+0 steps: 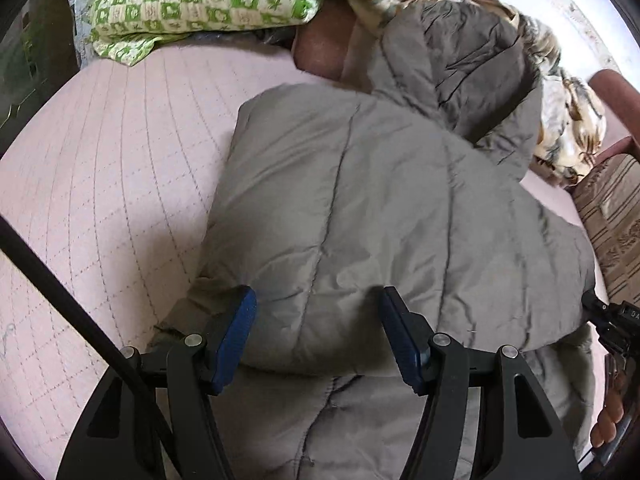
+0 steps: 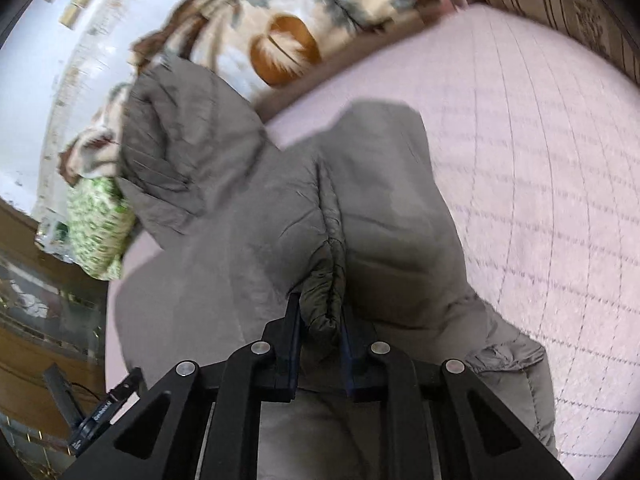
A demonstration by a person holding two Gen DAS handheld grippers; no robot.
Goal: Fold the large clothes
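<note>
A large grey padded jacket [image 1: 360, 208] lies partly folded on a pink quilted bed [image 1: 100, 168], its hood [image 1: 472, 64] toward the pillows. My left gripper [image 1: 318, 312] is open, its blue pads hovering over the jacket's near folded edge, holding nothing. In the right wrist view the same jacket [image 2: 248, 216] spreads ahead with its hood [image 2: 172, 148] at upper left. My right gripper [image 2: 320, 320] is shut on a bunched fold of the jacket [image 2: 324, 300], a seamed edge pinched between the pads.
A green checked pillow [image 1: 200, 0] and a floral blanket [image 2: 304, 20] lie at the head of the bed. A striped brown cushion [image 1: 616, 224] sits at the right. The other gripper and a hand show at the far right edge [image 1: 616, 360]. Pink mattress [image 2: 540, 160] extends right.
</note>
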